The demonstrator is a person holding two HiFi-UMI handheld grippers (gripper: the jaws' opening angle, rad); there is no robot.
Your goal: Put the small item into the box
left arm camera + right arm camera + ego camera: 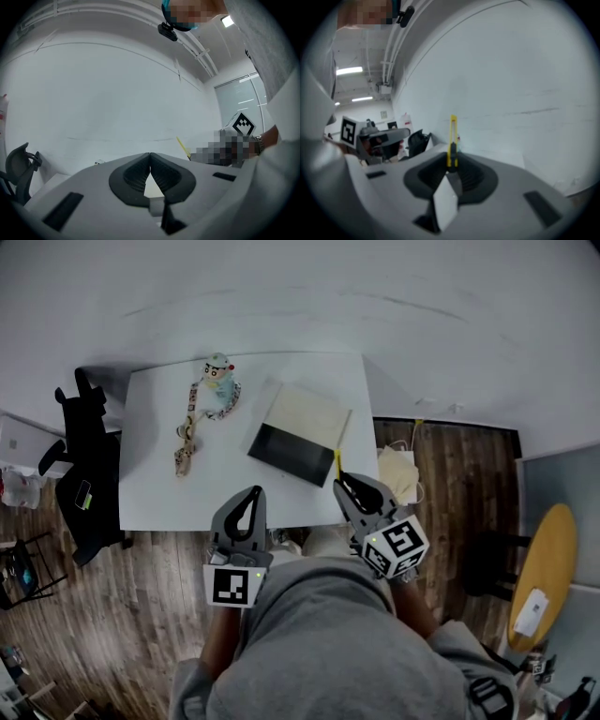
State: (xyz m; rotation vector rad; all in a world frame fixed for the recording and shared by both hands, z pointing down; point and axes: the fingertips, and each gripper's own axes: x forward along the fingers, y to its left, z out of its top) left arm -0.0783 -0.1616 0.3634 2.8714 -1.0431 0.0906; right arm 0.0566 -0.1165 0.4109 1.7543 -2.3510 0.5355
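- The right claw [343,484] is closed on a thin yellow tool [337,463]. In the right gripper view the tool [453,136] stands straight up out of the meeting jaws, and its dark part sits at the tips of the claw [451,162].
- The left claw [252,495] is closed and empty. In the left gripper view the jaws touch at the tips of the claw [150,158] and nothing is between them.
- Both claws are held at the near edge of the white counter [150,474], apart from each other.
- The tool points toward the near right corner of the box [298,432] and is just beside it, not in it.
- The box lies flat on the counter, part beige and part black. I cannot tell if it is open.
- A toy figure [218,379] with a long strap [187,439] lies on the left part of the counter, apart from the box.
- A black chair [87,470] stands at the left side of the counter.
- The floor [141,596] is dark wood, and a round wooden table [546,563] is at the far right.
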